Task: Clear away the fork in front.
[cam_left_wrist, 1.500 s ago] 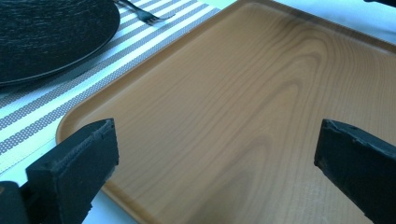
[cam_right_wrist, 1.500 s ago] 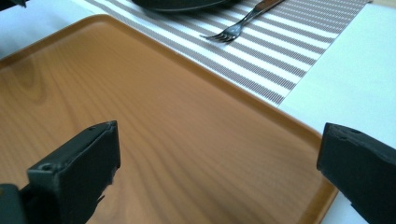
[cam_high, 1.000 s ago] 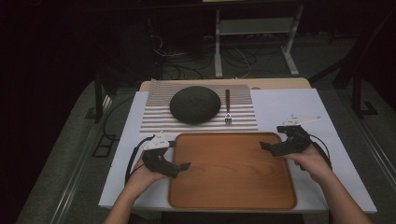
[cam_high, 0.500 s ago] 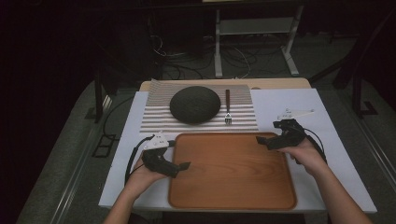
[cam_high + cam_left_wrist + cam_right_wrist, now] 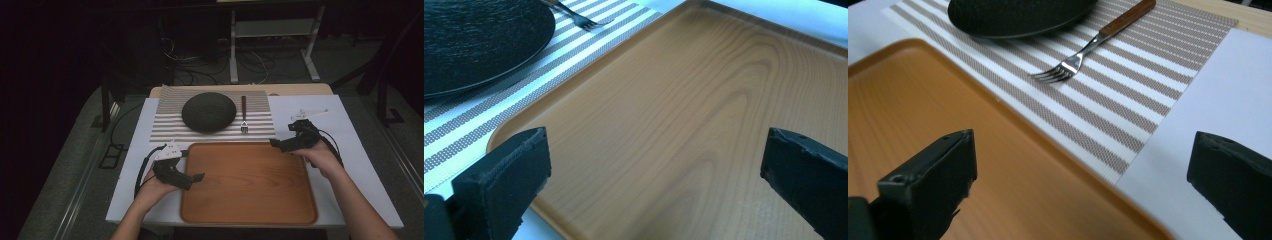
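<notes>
A wooden tray point(image 5: 250, 180) lies bare in front of me on the white table. Behind it a striped placemat point(image 5: 165, 127) carries a dark round plate point(image 5: 208, 111) and a fork point(image 5: 244, 115) with a wooden handle. My left gripper point(image 5: 196, 177) is open, its jaws over the tray's left edge point(image 5: 514, 130). My right gripper point(image 5: 276, 144) is open too, at the tray's far right corner point(image 5: 1088, 165). Ahead of its jaws, the right gripper view has the fork point(image 5: 1083, 55) and the plate point(image 5: 1013, 15).
A white table cover point(image 5: 320, 115) spreads under everything, with bare room to the right of the placemat. Past the table's far edge stand a white metal frame point(image 5: 270, 45) and loose cables point(image 5: 200, 70) on a dark floor.
My right gripper has moved forward and left, from the tray's right side toward its far right corner. The left gripper has stayed put.
</notes>
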`<state>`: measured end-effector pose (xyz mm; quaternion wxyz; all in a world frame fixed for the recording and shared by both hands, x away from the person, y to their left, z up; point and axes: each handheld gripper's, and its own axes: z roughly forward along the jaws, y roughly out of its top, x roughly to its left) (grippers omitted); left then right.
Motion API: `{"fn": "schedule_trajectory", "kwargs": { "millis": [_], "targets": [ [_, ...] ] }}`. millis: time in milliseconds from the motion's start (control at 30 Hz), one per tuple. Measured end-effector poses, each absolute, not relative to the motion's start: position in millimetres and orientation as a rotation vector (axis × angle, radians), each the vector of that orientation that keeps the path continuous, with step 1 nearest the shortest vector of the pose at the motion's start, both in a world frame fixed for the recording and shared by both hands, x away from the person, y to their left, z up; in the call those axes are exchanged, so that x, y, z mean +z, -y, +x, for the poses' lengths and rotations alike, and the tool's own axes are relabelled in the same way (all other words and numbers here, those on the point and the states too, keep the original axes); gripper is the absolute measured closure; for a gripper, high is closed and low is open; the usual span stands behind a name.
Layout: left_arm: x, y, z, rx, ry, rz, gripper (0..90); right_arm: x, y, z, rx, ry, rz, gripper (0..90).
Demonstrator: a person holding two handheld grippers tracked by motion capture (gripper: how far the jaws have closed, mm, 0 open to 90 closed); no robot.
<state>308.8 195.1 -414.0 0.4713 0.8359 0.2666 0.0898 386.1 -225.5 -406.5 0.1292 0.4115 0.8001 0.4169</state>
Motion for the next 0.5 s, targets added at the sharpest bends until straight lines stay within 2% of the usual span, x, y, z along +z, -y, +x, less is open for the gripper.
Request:
{"fn": "schedule_trajectory", "kwargs": {
  "millis": [500],
  "targets": [
    [-414.6, -192.7, 308.2, 0.225, -0.642, 2.059, 0.0, -403.8, 209.4, 412.1, 1.169, -2.334, 1.211, 0.2]
  ]
}}
